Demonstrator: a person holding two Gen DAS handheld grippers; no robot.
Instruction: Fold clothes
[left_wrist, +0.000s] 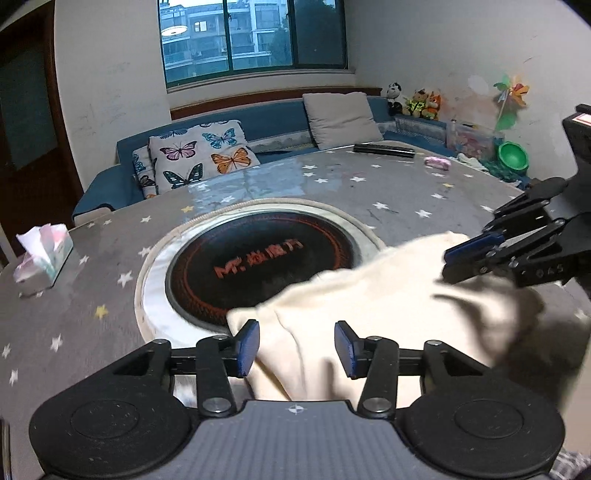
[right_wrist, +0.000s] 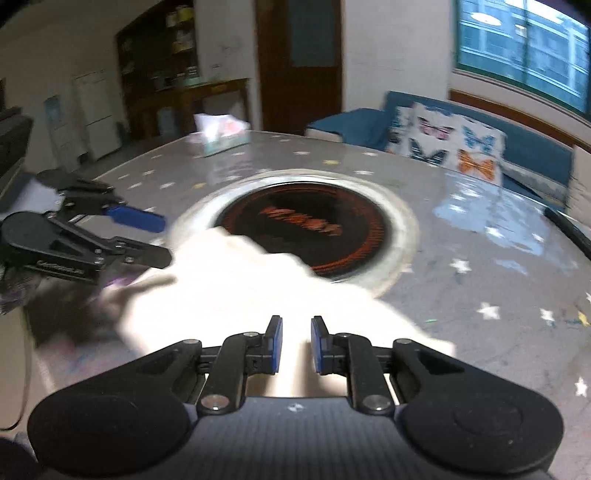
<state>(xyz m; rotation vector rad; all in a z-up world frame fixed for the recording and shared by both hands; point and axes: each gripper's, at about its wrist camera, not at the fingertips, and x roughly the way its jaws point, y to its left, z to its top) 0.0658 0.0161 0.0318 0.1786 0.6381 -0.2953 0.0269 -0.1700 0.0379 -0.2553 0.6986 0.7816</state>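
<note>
A cream garment (left_wrist: 369, 306) lies bunched on the grey star-patterned table (left_wrist: 92, 295), its far edge over the round black cooktop (left_wrist: 258, 262). My left gripper (left_wrist: 297, 349) is open, its blue pads either side of a fold of the cloth. My right gripper (right_wrist: 296, 345) has its pads a small gap apart over the garment (right_wrist: 240, 288), which looks blurred and washed out; whether it pinches cloth is unclear. The right gripper also shows in the left wrist view (left_wrist: 465, 254) at the garment's right edge. The left gripper shows in the right wrist view (right_wrist: 155, 240).
A tissue box (left_wrist: 44, 254) stands at the table's left edge. A black remote (left_wrist: 384, 149) and a pink object (left_wrist: 437, 162) lie at the far side. A blue sofa with a butterfly cushion (left_wrist: 199, 155) stands behind the table.
</note>
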